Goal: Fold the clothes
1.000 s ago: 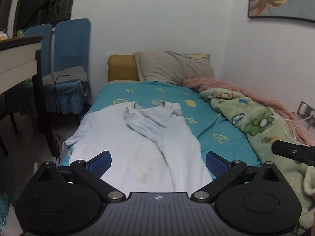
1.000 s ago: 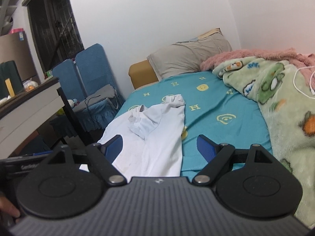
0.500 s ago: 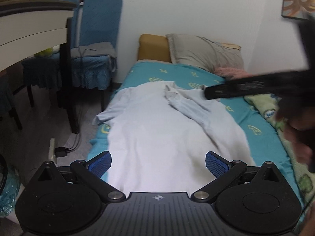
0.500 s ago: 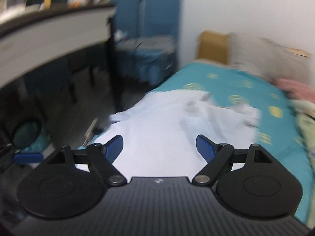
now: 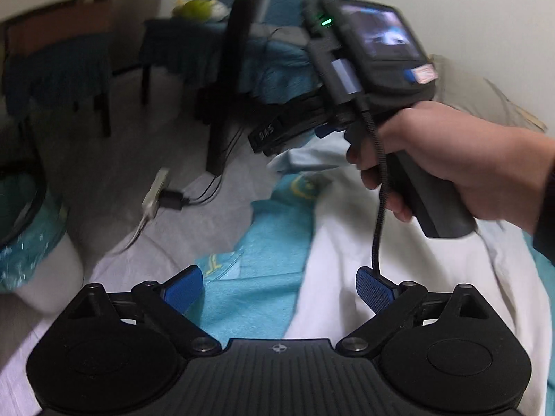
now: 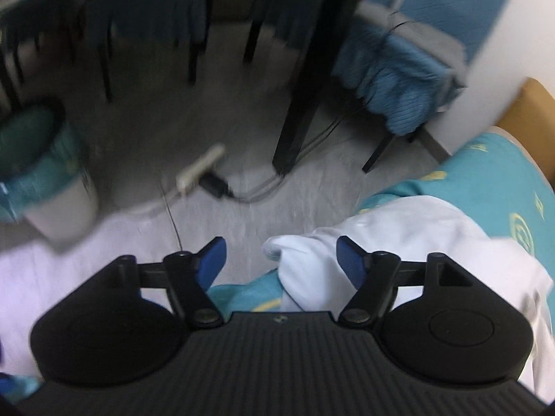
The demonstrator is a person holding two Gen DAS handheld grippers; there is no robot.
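- Left wrist view: the left gripper (image 5: 279,286) has its jaws apart, just narrowing, over the teal bedsheet (image 5: 256,298) at the bed's edge; the white shirt (image 5: 347,242) lies under its right pad, nothing pinched.
- Right wrist view: the right gripper (image 6: 281,260), jaws apart and just closing, straddles the shirt's sleeve end (image 6: 305,263), pads not touching.

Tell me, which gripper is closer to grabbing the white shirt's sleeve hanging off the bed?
Probably the right gripper: the sleeve end of the white shirt lies between its jaws, which have just been closing. The left gripper hangs open over the teal bedsheet.
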